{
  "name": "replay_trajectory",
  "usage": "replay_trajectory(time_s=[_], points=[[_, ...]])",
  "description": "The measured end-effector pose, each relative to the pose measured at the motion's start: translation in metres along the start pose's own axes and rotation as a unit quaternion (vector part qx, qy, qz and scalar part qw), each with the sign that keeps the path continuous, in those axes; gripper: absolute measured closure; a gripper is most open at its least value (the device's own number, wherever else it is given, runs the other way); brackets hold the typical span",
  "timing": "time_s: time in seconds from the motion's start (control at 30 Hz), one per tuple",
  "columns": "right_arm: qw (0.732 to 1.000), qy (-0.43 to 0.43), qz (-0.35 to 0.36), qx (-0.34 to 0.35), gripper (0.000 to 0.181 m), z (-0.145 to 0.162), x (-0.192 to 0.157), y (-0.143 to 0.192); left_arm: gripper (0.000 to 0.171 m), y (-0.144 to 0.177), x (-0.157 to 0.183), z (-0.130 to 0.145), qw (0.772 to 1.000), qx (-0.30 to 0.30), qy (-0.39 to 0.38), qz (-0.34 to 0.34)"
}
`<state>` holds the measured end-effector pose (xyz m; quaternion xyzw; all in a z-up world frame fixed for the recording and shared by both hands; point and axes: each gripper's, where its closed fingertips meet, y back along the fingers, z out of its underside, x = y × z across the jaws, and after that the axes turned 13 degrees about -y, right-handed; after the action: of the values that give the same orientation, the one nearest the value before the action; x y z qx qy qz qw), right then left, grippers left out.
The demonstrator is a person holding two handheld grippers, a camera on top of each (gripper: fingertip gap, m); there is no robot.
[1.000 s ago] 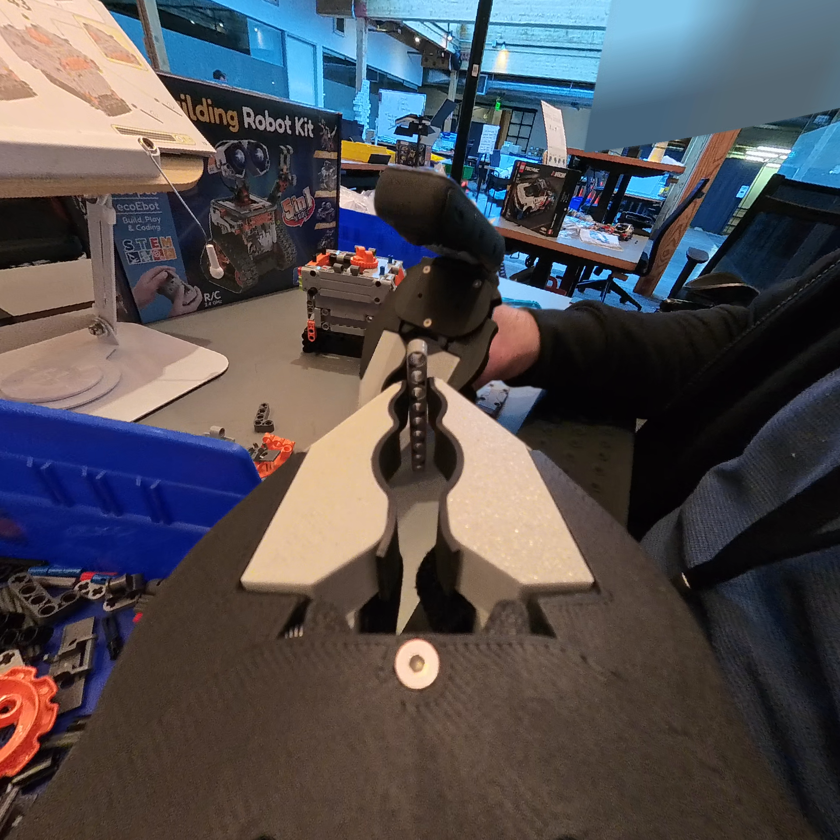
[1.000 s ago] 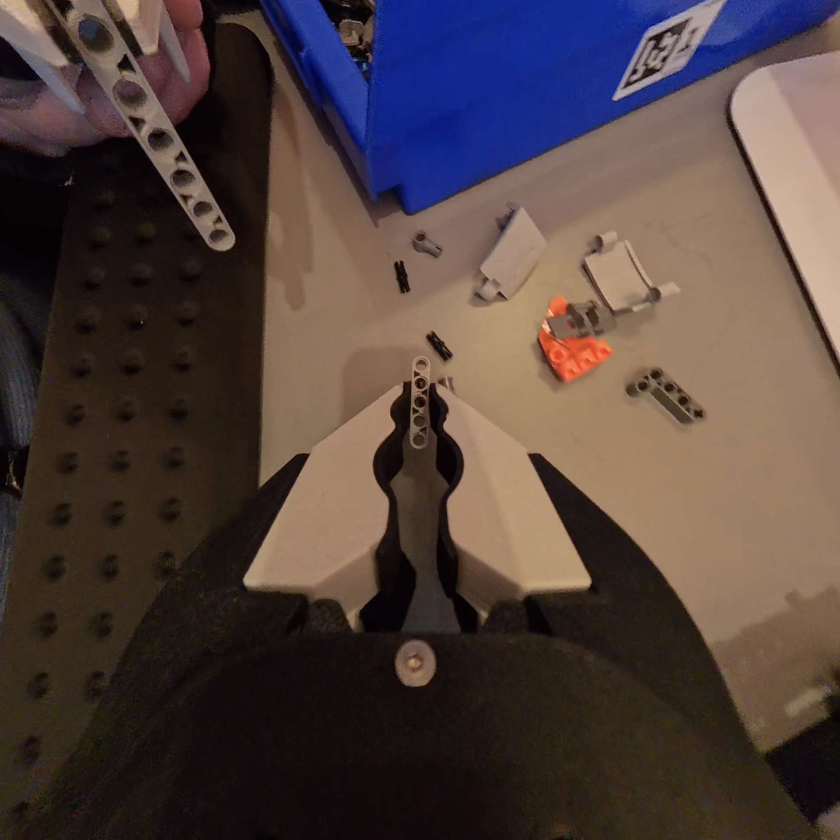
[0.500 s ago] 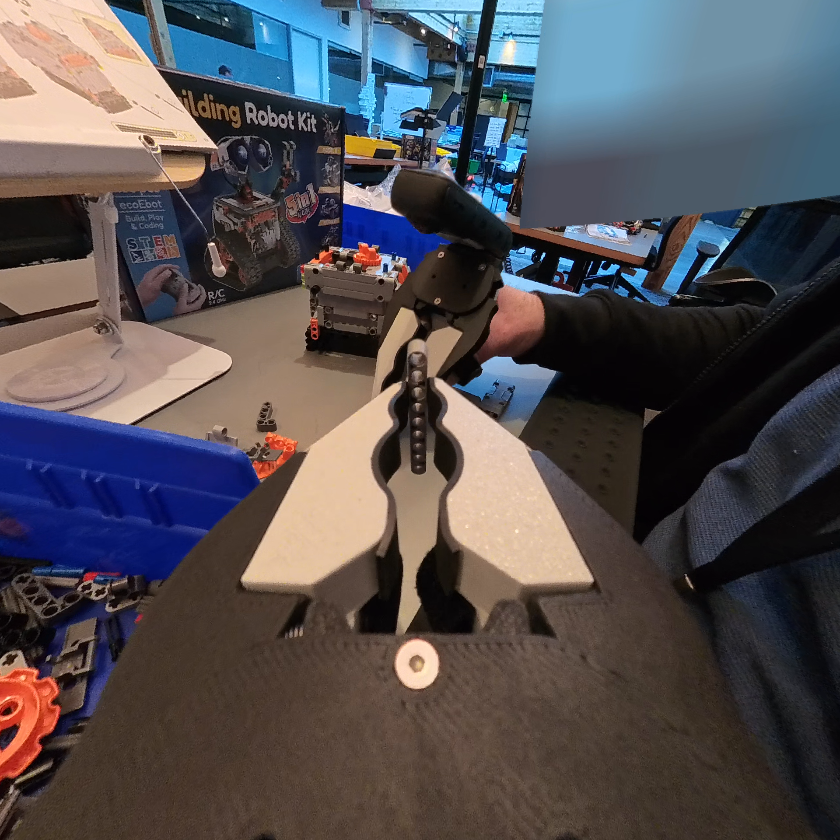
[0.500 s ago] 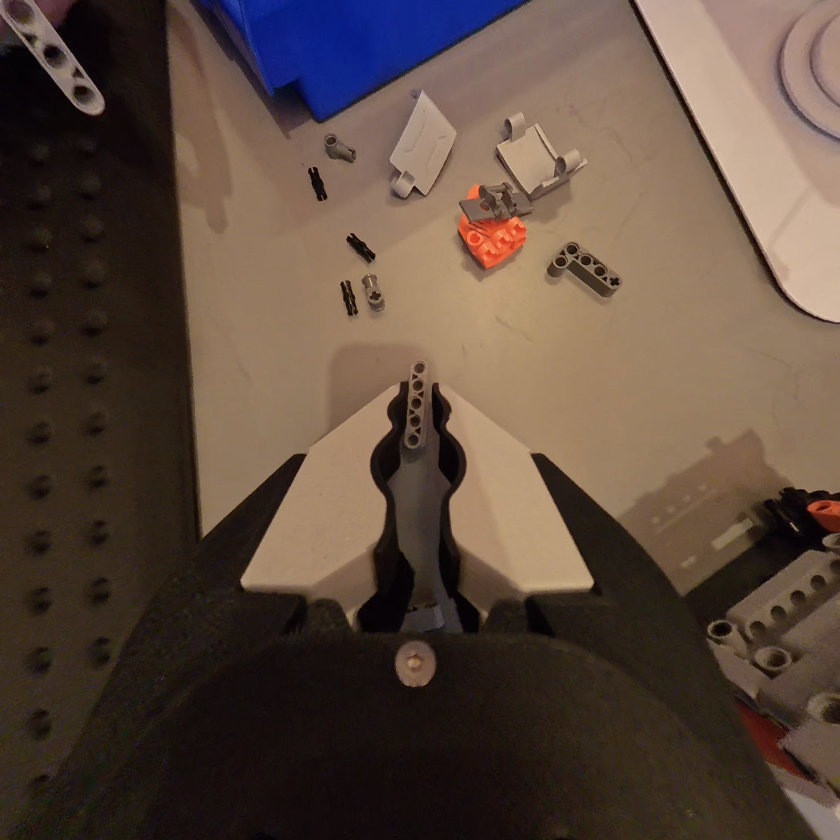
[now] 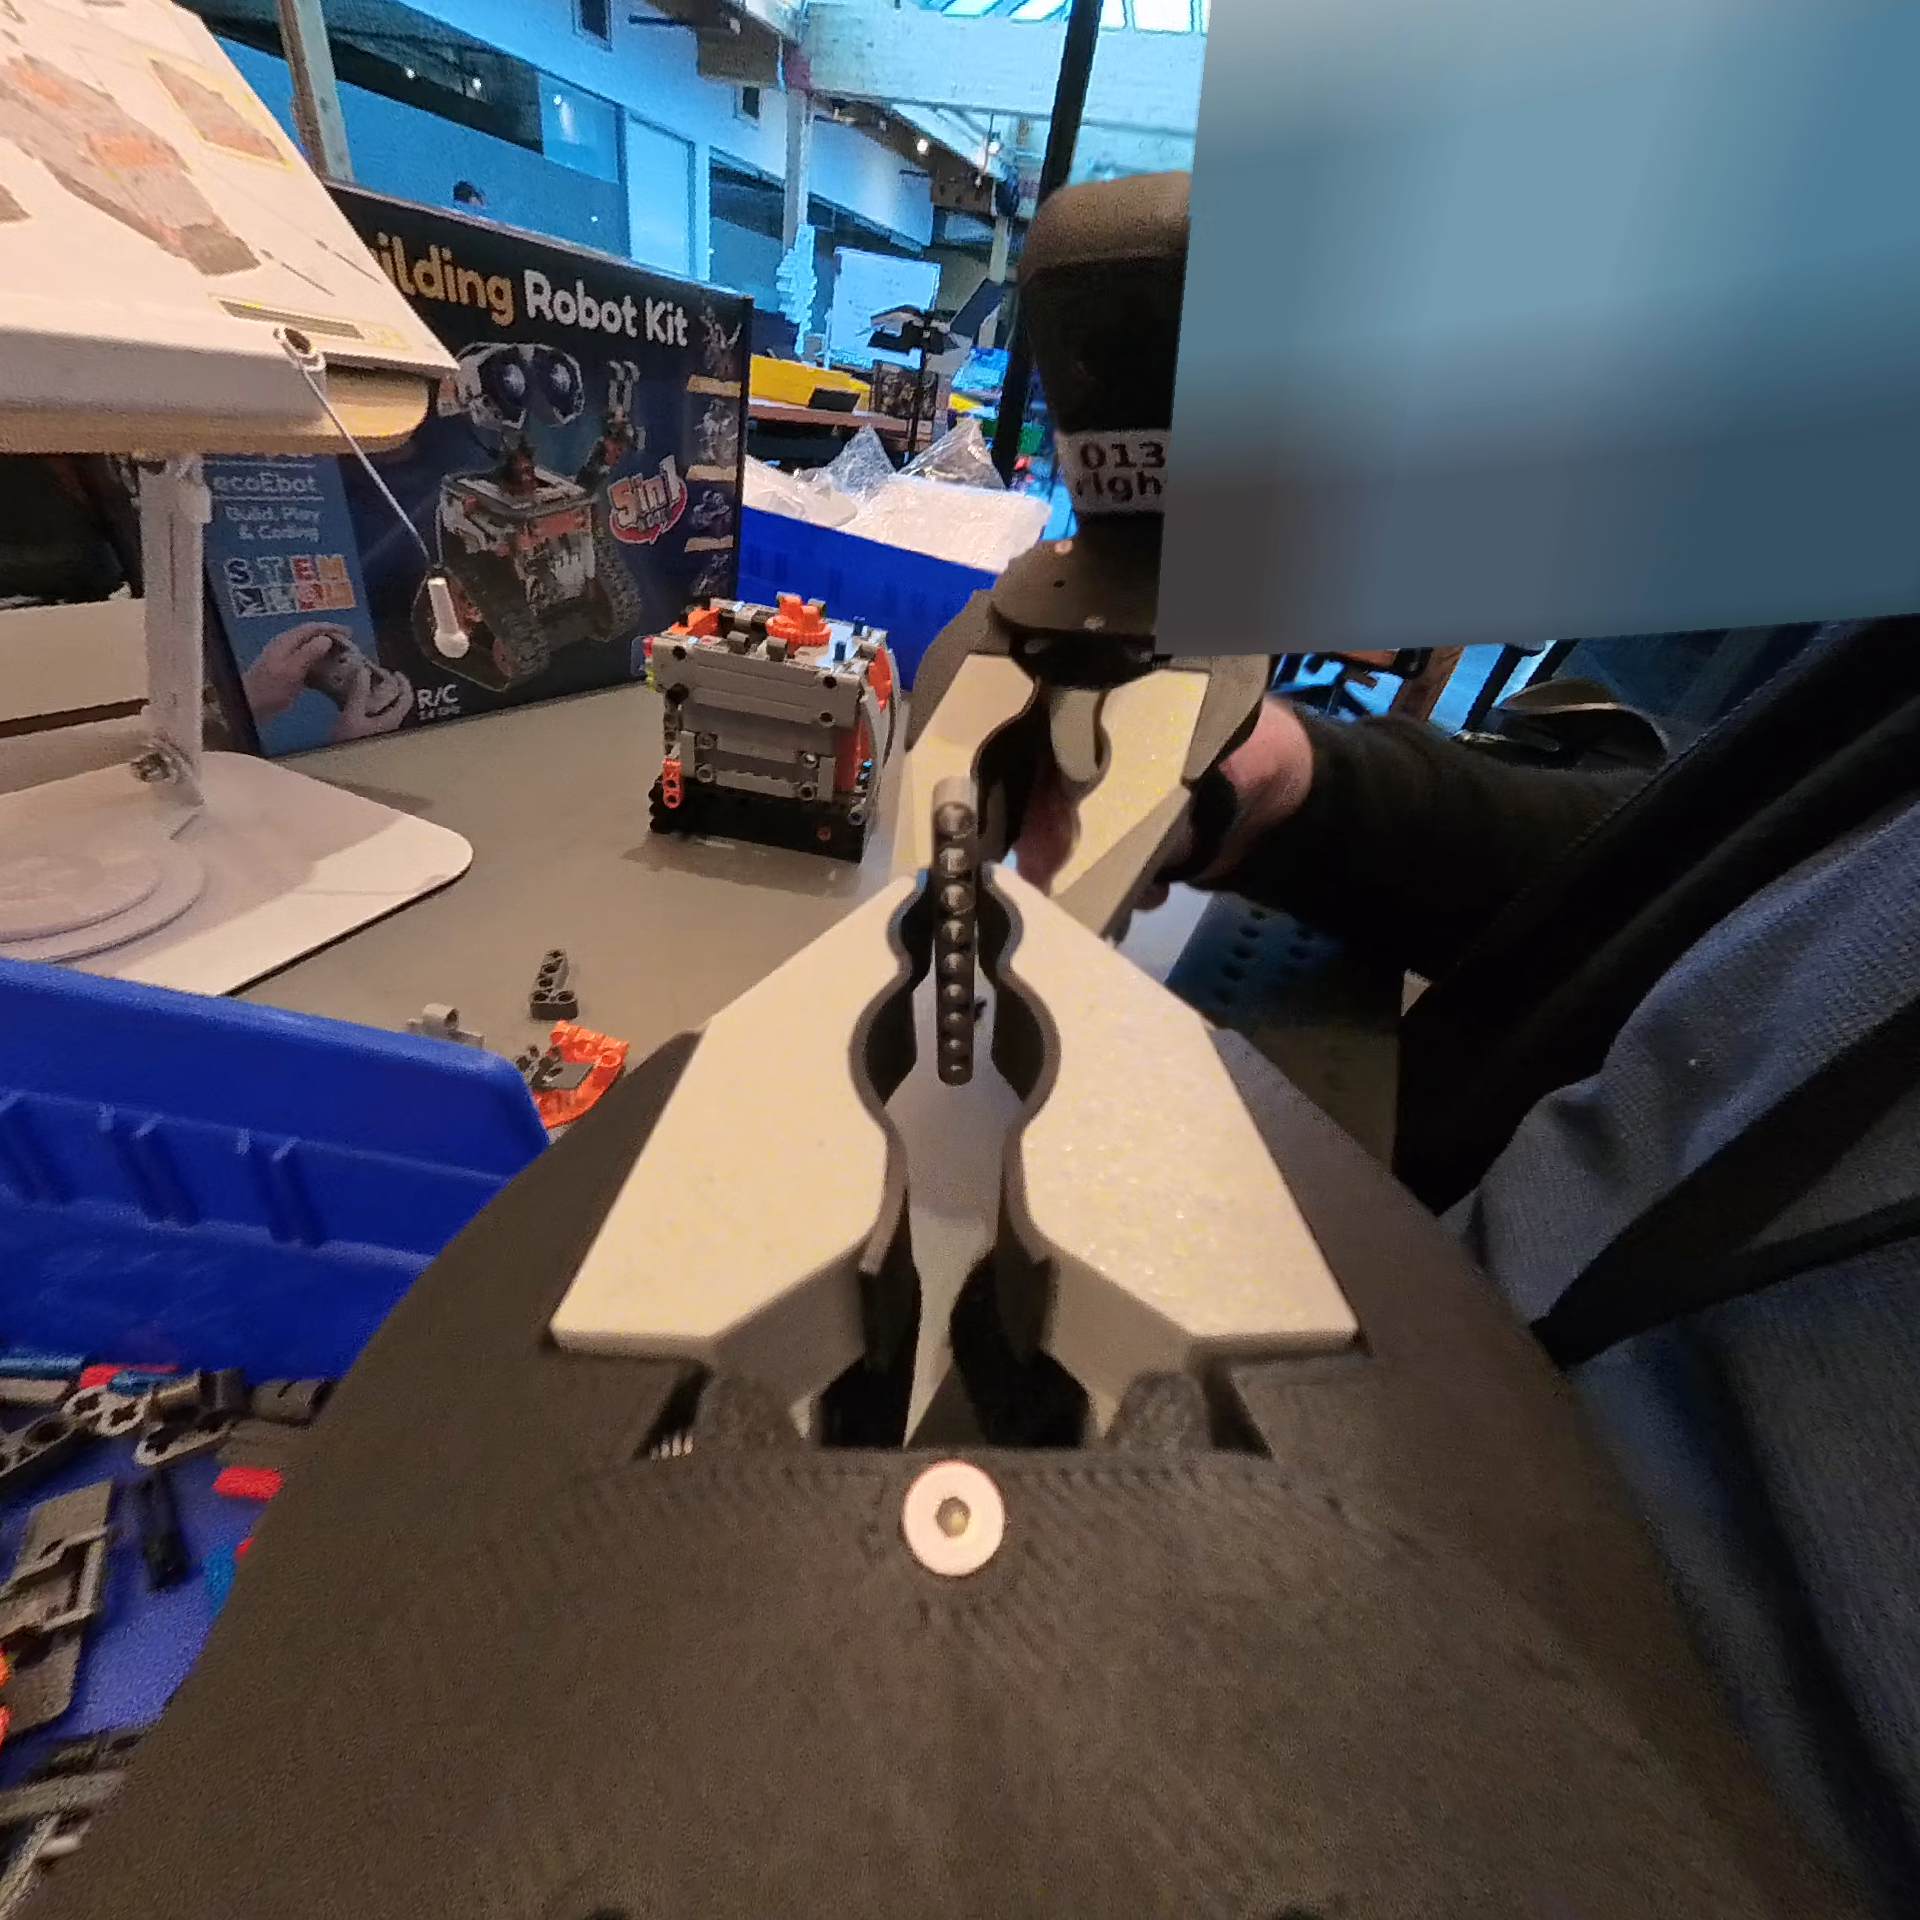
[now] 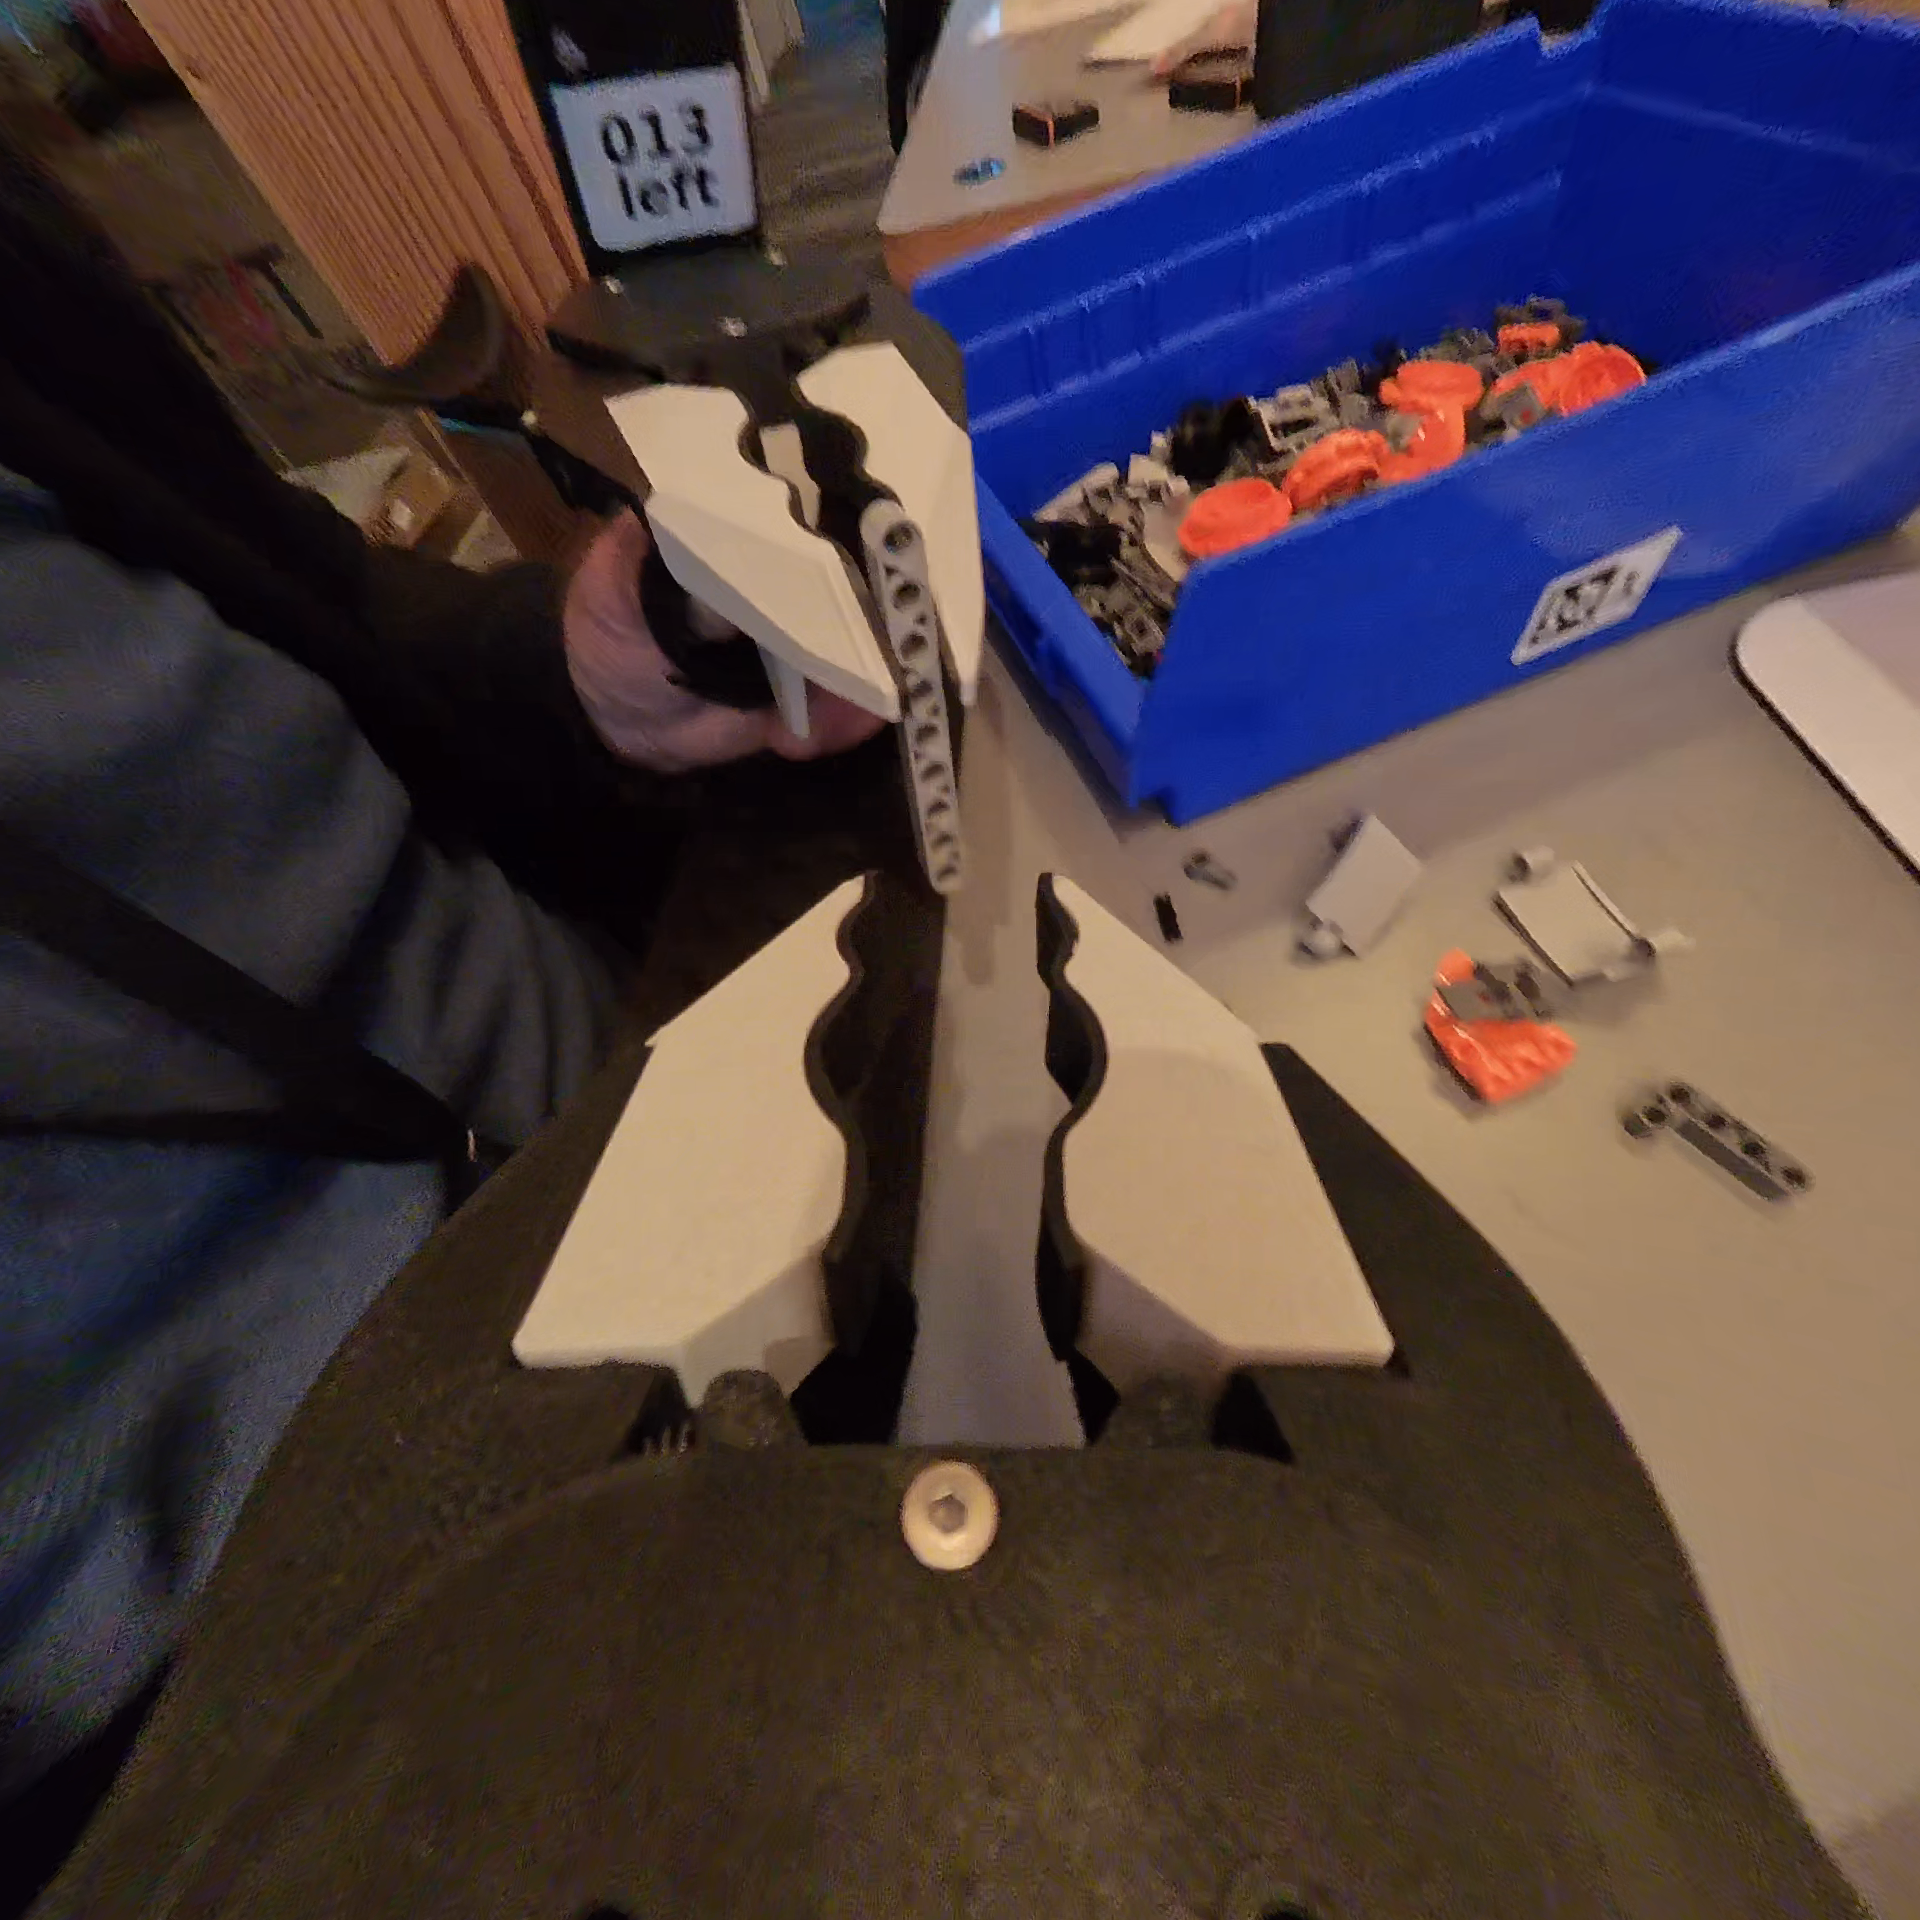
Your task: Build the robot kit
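- While the left gripper (image 5: pixel 953 883) is clamped on a long grey holed beam (image 5: pixel 954 935), its fingers closed together on the beam's lower part, the beam's free end sticks out past the fingertips toward twelve o'clock in the left wrist view.
- Seen from the right wrist view, that same beam (image 6: pixel 920 707) slants down from the left gripper (image 6: pixel 914 686) at eleven o'clock, its lower tip ending just above the gap of the right gripper (image 6: pixel 951 883).
- Right gripper: fingers apart and holding nothing; the beam's tip is just beside them, and contact cannot be told.
- In the left wrist view the right gripper (image 5: pixel 1081 821) shows at one o'clock, just behind the beam's top, held by a hand (image 5: pixel 1262 769) in a dark sleeve.
- A blue bin (image 6: pixel 1351 727) full of orange and grey pieces stands at one to two o'clock in the right wrist view.
- Loose on the grey table (image 6: pixel 1558 1403) at three o'clock lie an orange piece (image 6: pixel 1501 1044), two pale grey panels (image 6: pixel 1361 899) and a dark angled beam (image 6: pixel 1714 1138).
- A partly built grey and orange block model (image 5: pixel 774 727) stands at eleven o'clock in the left wrist view, before a printed kit box (image 5: pixel 499 499).
- At nine to ten o'clock a white stand (image 5: pixel 208 852) carries an open booklet (image 5: pixel 156 208).
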<state>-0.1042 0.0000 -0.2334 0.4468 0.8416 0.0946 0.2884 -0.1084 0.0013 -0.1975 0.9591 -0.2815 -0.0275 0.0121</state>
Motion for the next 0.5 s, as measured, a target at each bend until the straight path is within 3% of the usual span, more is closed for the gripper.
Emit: replay_trajectory(time_s=[0.07, 0.13, 0.23, 0.37, 0.5], points=[[1.0, -0.001, -0.022, 0.017, 0.157, -0.006, -0.012, -0.008, 0.167, -0.003, 0.004, -0.006, 1.0, 0.017, 0.01, 0.015], [0.998, -0.01, -0.046, 0.036, 0.172, -0.012, -0.019, -0.01, 0.167, -0.006, 0.008, -0.007, 0.999, 0.022, 0.012, 0.025], [0.997, -0.018, -0.062, 0.037, 0.175, -0.01, -0.022, -0.007, 0.167, -0.008, 0.012, -0.007, 0.999, 0.022, 0.007, 0.035], [1.0, 0.012, -0.017, -0.005, 0.176, 0.0, -0.013, -0.001, 0.163, -0.009, 0.009, -0.001, 0.999, 0.001, 0.012, 0.039], [0.986, 0.071, 0.087, -0.12, 0.177, 0.027, 0.019, 0.011, 0.159, -0.012, 0.001, 0.016, 0.998, -0.052, 0.015, 0.026]])
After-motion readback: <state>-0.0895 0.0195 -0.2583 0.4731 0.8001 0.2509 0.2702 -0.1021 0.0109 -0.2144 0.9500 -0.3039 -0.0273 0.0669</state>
